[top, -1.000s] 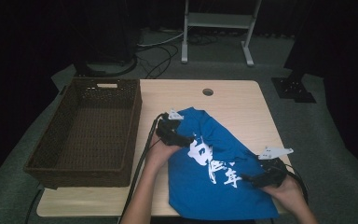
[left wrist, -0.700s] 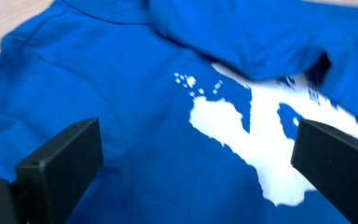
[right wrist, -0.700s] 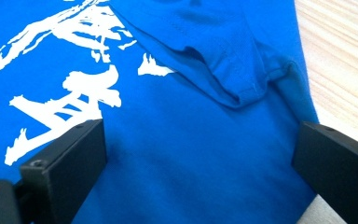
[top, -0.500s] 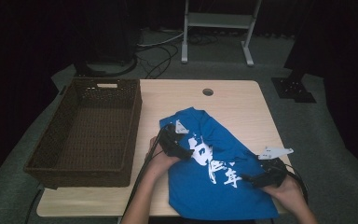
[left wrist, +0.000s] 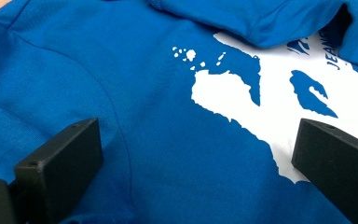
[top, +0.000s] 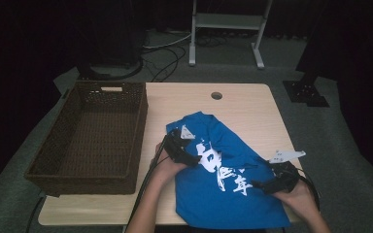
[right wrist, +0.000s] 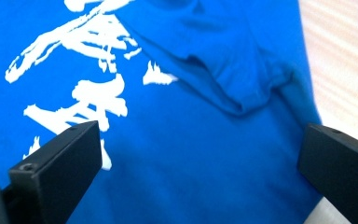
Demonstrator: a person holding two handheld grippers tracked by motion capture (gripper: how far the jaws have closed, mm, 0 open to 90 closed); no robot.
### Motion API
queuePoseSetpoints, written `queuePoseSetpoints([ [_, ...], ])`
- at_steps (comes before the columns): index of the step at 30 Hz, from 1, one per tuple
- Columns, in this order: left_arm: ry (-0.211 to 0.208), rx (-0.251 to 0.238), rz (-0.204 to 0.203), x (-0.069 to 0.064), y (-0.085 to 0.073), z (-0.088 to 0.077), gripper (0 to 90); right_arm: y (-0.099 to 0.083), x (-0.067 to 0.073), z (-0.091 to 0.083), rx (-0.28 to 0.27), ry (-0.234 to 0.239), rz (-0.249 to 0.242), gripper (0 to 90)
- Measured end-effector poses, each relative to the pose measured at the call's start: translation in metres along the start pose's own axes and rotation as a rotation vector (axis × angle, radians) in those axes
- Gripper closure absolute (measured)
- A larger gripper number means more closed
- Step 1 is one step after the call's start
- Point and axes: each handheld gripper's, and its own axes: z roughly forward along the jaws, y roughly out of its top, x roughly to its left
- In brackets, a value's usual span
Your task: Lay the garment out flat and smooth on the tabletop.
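Resting on one blue shirt point(top: 223, 194): two open tools, left tool point(top: 190, 156) and right tool point(top: 263, 184).

Both forearms are bare, with no sleeve showing. The left gripper point(top: 194, 159) is black, with a small grey three-cornered plate on top and a dark cable trailing back. The right gripper point(top: 258, 184) is black too, topped by a pale grey plate. Each has two blocky matte-black jaws, one with a small round hole near its tip.

High view: fixed above, facing forward and down onto table point(top: 252, 111). Both gripper views sit close over the blue shirt point(left wrist: 135, 116) (shared by all three).
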Motion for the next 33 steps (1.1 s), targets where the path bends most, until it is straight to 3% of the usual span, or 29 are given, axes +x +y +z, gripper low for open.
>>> queuePoseSetpoints([
  [8, -0.001, 0.0, -0.007, 0.0, 0.0, 0.0, 1.1, 0.021, -0.001, -0.002, -0.038, -0.004, -0.017, 0.0],
  [33, 0.003, 0.002, -0.007, -0.001, 0.0, 0.0, 1.0, 0.076, -0.004, 0.016, -0.094, 0.031, -0.04, 0.0],
])
